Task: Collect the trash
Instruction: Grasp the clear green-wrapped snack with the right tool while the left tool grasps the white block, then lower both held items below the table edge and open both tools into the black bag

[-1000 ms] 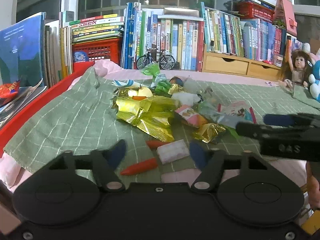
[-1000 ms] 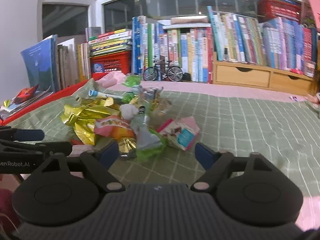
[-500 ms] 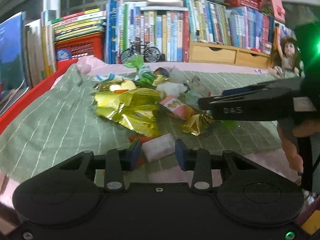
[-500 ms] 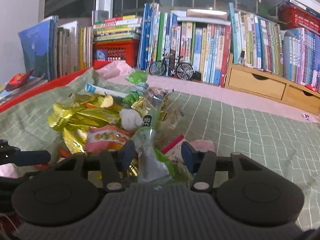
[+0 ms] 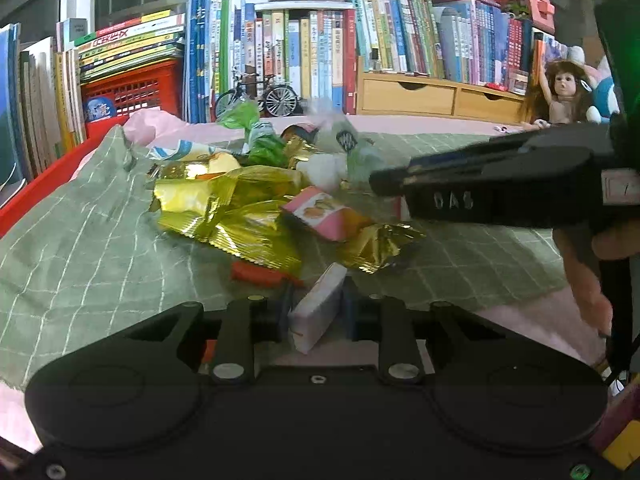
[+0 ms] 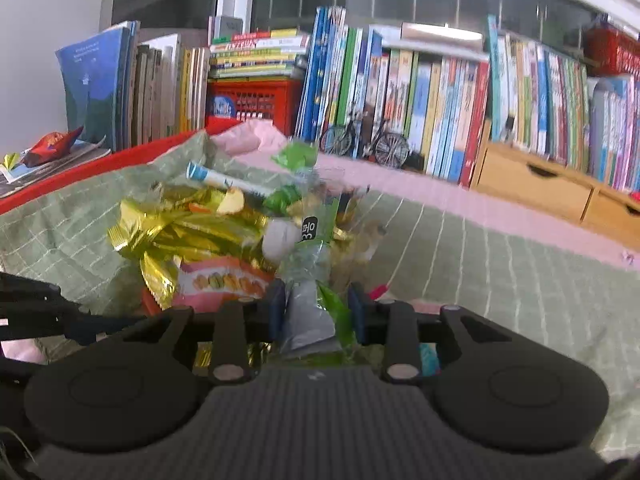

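Observation:
A heap of snack wrappers lies on a green checked cloth: gold foil wrappers, a pink packet and a green wrapper. My left gripper is shut on a small white packet, tilted between its blue pads. My right gripper is shut on a clear and green plastic wrapper that stands up from the heap. In the left wrist view the right gripper reaches in from the right, held by a hand.
Rows of books, a red basket, a toy bicycle and a wooden drawer box line the back. A doll sits at the far right. A red edge borders the cloth on the left. An orange piece lies near my left gripper.
Both grippers have gone from wide open to shut. The left one closed on the white packet and tipped it up; the right one moved into the heap and closed on the clear and green wrapper.

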Motion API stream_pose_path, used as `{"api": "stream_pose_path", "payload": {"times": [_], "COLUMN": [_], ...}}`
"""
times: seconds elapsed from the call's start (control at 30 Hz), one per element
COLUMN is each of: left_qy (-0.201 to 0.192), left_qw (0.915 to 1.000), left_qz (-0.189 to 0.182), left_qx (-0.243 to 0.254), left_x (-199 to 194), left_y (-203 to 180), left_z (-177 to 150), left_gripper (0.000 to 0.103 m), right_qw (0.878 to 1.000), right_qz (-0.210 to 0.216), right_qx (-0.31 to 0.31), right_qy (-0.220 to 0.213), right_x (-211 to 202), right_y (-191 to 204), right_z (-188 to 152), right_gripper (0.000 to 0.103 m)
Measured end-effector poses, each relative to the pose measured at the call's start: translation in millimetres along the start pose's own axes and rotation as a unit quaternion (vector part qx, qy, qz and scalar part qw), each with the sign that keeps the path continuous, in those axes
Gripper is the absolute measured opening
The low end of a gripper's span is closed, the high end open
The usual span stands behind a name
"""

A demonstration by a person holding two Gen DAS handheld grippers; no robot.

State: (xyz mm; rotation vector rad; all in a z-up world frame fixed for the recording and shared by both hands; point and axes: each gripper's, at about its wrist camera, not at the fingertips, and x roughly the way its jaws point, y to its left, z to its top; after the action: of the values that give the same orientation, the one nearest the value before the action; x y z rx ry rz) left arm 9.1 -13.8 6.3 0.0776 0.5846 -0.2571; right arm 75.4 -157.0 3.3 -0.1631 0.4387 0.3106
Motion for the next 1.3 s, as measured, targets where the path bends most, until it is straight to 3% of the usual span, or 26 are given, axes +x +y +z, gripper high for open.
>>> {"api": "stream_pose_path", "payload": {"times": [0.37,0.63,0.83,1.07,1.3], "left_qy": [-0.021,-0.036,-0.028,-0.004,0.036], "left_qw": [0.9997,0.9985,0.9976,0.9962,0.9940], "left_qz": [-0.013,-0.041,-0.063,-0.086,-0.099], "left_qx": [-0.003,0.005,0.011,0.018,0.028], "left_x": [-26.5,-58.4,-78.8,-100.7,-107.9], "left_y": [-11.4,-27.0,-40.0,-49.6,-59.7], "left_z": [10.8,12.8,0.7,-22.6,-49.8], "left_gripper": [0.010,0.010,0.010,0.010,0.010], "right_qw": [0.999,0.998,0.997,0.995,0.986], "right_qz": [-0.001,0.029,0.049,0.064,0.088], "right_qx": [0.033,0.048,0.063,0.037,0.021], "right_qy": [-0.027,-0.015,0.022,0.071,0.137], "right_x": [-48.6,-100.8,-132.6,-160.1,-171.2], "right_y": [-21.7,-24.6,-24.0,-14.9,-4.5], "right_z": [2.1,-17.5,-41.2,-65.5,-93.5], "right_gripper": [0.038,0.038,0.038,0.038,0.038]}}
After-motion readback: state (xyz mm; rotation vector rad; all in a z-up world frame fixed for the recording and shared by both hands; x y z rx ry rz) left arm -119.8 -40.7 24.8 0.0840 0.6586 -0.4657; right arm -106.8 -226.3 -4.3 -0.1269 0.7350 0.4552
